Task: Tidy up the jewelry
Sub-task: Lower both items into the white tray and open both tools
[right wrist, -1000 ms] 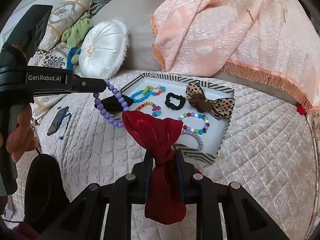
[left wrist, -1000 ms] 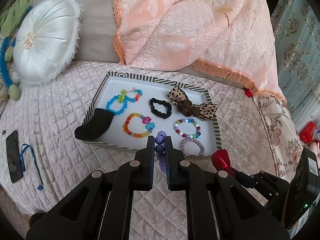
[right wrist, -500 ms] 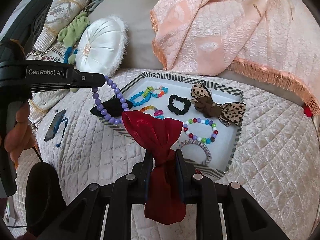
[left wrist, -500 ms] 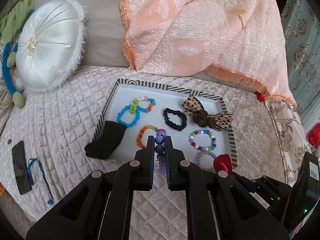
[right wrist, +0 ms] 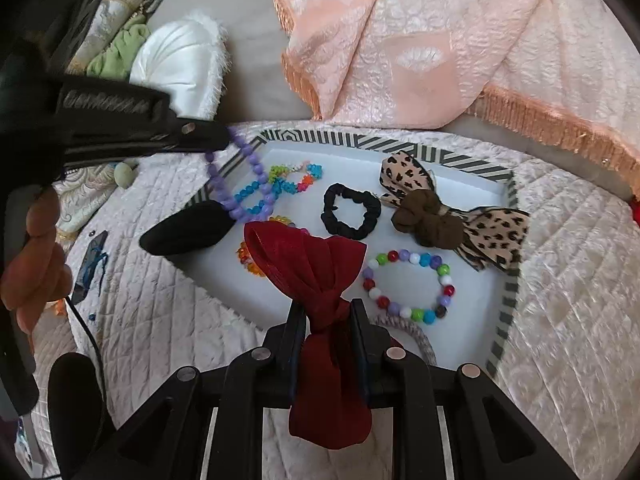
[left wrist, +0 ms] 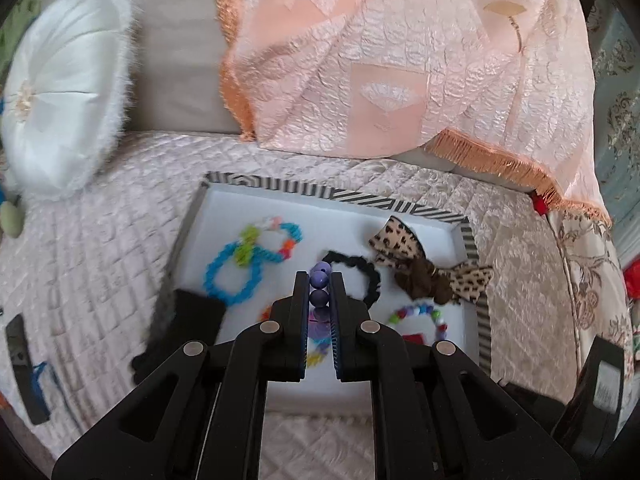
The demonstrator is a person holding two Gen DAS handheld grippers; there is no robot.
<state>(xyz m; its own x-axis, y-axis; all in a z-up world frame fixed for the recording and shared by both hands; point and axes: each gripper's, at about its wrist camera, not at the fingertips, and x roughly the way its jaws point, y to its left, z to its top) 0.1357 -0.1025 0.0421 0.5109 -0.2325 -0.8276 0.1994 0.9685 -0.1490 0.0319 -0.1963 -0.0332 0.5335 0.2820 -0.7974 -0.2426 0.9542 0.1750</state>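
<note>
While the left gripper [left wrist: 320, 282] pinches a purple bead bracelet [right wrist: 236, 184] between its fingers above the striped-rim tray [right wrist: 506, 280], the loop dangles over the tray's left side, hanging in front of the blue bead bracelet [right wrist: 256, 196] and just above a black cloth piece [right wrist: 188, 230] draped over the tray's rim. The right gripper [right wrist: 326, 320] is clamped on the knot of a red velvet bow [right wrist: 308, 264], held over the tray's near edge, where it hides part of an orange bead bracelet [right wrist: 248, 256] and most of a pale spiral hair tie [right wrist: 416, 334].

Inside the tray lie a black scrunchie [right wrist: 352, 210], a leopard-print bow [right wrist: 452, 216] with a brown knot, and 1 multicoloured bead bracelet [right wrist: 408, 280], each apart from the others.

The tray sits on a bed covered in a pale pink quilted bedspread [right wrist: 572, 320]. A peach fringed throw [left wrist: 400, 60] hangs over the headboard behind, a round white cushion [left wrist: 60, 88] leans at the left, and a dark phone [left wrist: 24, 364] with a blue cord lies on the bedspread, well apart from the tray.
</note>
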